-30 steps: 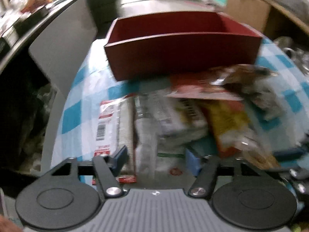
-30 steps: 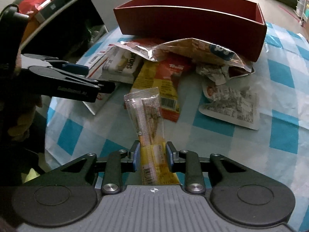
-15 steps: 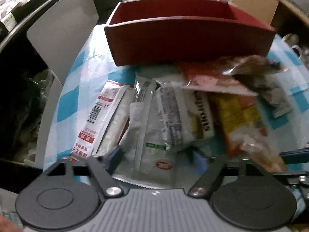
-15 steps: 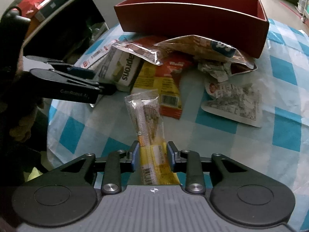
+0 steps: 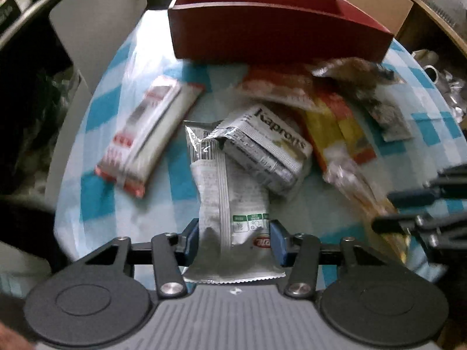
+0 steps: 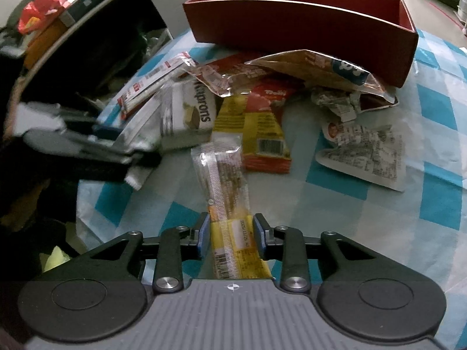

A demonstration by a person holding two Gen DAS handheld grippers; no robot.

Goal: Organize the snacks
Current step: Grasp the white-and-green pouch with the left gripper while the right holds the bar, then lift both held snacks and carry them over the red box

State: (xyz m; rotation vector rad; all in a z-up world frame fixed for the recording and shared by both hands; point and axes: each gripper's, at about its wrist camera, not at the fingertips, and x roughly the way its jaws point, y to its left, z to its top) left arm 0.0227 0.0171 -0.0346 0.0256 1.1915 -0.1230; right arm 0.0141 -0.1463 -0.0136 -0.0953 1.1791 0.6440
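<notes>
Item one: my left gripper (image 5: pixel 234 240) is closed on a silver-grey snack packet (image 5: pixel 230 201), blue pads pressed to either side of its lower end, the sealed serrated edge lying back towards me. Item two: my right gripper (image 6: pixel 232 234) is clamped on a yellow-and-clear snack stick (image 6: pixel 226 192), the clear end pointing away over the counter (image 6: pixel 379 204) with its blue-and-white check cloth. Item three: the red box (image 6: pixel 306 26), open-topped, stands at the far side of the counter beyond the pile; its interior, as far as I can see into it from the right wrist view, shows only bare red wall. Item four: the loose pile between me and the box. A white block lettered "Kaprons" (image 5: pixel 268 148) rests just beside the far end of the silver-grey packet, possibly overlapping it; motion blur leaves that uncertain. A red-and-white flat packet (image 5: pixel 149 134) lies to the left, apart from the block. A yellow-and-red pouch (image 6: pixel 258 134) lies flat just beyond the snack stick's tip. A crumpled foil bag with blue lettering (image 6: pixel 315 70) sits against the box's near wall. A white printed sachet (image 6: pixel 364 154) lies to the right, on its own.
</notes>
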